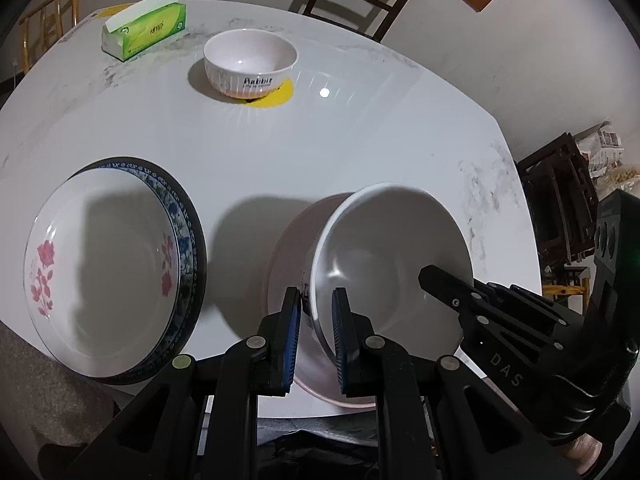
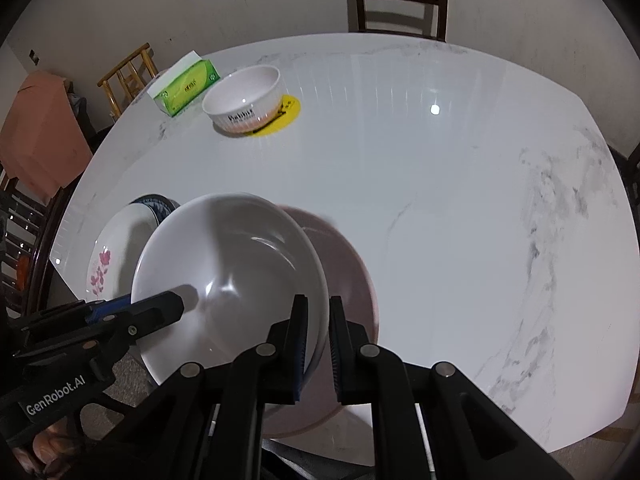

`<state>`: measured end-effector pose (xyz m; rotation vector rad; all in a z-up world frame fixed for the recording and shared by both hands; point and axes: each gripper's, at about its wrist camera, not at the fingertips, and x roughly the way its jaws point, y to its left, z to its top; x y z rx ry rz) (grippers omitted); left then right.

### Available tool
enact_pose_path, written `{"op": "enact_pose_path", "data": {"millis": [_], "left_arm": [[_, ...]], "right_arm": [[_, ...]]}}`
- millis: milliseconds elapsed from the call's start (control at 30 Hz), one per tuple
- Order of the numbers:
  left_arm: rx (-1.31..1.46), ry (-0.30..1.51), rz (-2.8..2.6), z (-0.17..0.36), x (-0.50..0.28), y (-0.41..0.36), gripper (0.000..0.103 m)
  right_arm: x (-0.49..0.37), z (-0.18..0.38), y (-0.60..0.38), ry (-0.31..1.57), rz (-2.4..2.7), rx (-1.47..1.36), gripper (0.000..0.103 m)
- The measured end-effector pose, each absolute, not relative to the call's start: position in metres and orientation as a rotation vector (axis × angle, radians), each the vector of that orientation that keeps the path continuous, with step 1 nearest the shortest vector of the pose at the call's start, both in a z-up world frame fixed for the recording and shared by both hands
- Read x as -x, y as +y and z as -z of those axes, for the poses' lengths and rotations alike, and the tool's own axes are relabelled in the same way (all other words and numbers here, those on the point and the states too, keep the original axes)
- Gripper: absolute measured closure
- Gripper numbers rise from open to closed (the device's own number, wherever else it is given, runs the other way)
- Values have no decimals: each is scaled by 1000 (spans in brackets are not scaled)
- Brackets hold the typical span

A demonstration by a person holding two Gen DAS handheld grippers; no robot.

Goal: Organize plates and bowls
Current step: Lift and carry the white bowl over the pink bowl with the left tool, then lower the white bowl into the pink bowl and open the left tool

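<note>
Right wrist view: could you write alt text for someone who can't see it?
Two black tongs, right and left, grip opposite rims of a white bowl above a pink plate on a white marble table.

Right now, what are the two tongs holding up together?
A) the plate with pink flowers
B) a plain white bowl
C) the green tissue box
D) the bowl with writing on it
B: the left tongs and the right tongs each pinch opposite rims of the plain white bowl, tilted above a pink plate.
</note>
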<state>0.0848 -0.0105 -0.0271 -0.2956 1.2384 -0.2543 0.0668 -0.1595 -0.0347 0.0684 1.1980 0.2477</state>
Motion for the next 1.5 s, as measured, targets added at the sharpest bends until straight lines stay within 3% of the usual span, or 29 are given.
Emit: {"op": "enact_pose_path", "data": {"millis": [967,1500], "left_arm": [[180,1236,190,43,-86,-27,91],[196,1242,202,42,-87,-29,76]], "right_arm": [[-70,61,-152,1236,-224,-70,89],[-70,62,-153,1235,-217,-81,89]]}}
